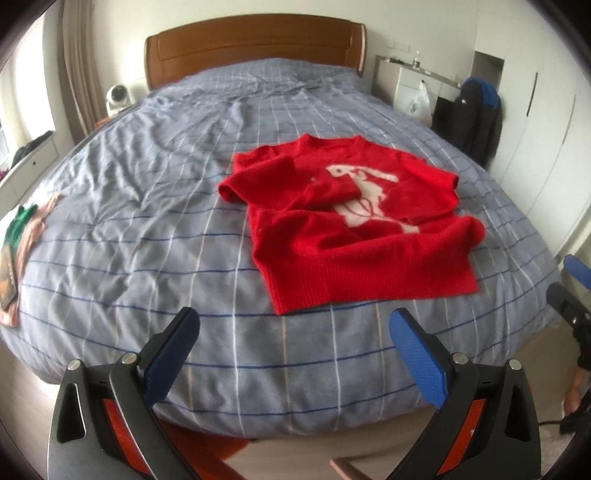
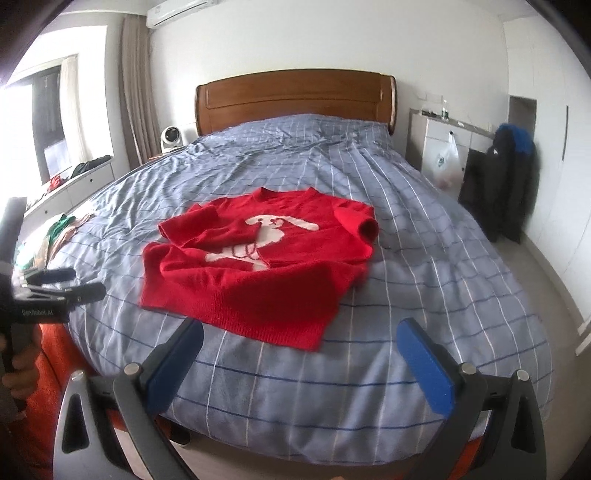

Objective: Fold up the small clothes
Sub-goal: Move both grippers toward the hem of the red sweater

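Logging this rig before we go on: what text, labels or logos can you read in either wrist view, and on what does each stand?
"GenRobot.AI": white lettering on the black body of the left gripper, seen at the left edge of the right wrist view; slightly blurred.
White plastic bag by the drawers: a round green logo, too small to read.
Black jacket: a small white mark, unreadable.
Red sweater: a white rabbit picture only, no words.

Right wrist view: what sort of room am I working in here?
A home bedroom, almost certainly. A double bed with a checked blue cover and wooden headboard fills the view, a red sweater lies on it, and a wall air conditioner hangs above the curtains.
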The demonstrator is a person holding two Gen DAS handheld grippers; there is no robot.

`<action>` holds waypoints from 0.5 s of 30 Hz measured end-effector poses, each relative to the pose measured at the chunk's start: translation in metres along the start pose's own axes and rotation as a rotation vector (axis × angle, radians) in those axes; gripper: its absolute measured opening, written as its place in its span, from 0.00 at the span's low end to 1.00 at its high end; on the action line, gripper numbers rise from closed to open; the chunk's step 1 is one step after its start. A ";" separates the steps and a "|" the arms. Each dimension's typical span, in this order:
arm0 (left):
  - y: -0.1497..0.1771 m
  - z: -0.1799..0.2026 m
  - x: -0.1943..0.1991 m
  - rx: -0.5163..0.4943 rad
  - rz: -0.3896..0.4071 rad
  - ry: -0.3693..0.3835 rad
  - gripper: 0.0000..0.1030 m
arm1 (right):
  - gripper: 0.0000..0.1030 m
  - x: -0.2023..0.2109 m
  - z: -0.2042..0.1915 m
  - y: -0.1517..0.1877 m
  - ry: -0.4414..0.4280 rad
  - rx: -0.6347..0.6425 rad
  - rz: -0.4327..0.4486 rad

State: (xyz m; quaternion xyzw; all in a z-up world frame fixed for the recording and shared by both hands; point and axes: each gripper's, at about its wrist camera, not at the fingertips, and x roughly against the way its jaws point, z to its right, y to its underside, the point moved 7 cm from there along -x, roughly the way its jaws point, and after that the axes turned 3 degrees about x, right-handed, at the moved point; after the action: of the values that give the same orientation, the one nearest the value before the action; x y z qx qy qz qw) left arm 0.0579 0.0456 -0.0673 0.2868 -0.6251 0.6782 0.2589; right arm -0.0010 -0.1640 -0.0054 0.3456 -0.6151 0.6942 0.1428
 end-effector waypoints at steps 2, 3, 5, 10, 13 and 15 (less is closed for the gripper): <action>0.002 0.002 -0.003 0.008 -0.012 0.010 0.99 | 1.00 -0.002 -0.005 0.001 -0.018 0.005 -0.004; 0.003 0.002 -0.004 0.007 -0.013 0.013 0.99 | 1.00 -0.004 -0.006 0.001 -0.022 0.006 -0.007; 0.005 0.003 -0.003 0.005 -0.015 0.017 0.99 | 1.00 -0.005 -0.009 0.001 -0.025 0.015 -0.011; 0.005 0.005 0.000 0.020 -0.027 0.039 0.99 | 1.00 -0.006 -0.011 -0.002 -0.023 0.015 -0.004; 0.007 0.005 -0.002 0.018 -0.036 0.033 0.99 | 1.00 -0.010 -0.015 -0.002 -0.029 0.019 -0.011; 0.009 0.005 -0.005 0.014 -0.039 0.027 0.99 | 1.00 -0.013 -0.017 -0.002 -0.034 0.024 -0.018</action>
State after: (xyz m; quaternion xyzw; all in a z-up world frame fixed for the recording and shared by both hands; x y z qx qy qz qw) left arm 0.0555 0.0401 -0.0769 0.2918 -0.6110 0.6811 0.2785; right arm 0.0042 -0.1440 -0.0126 0.3646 -0.6059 0.6942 0.1343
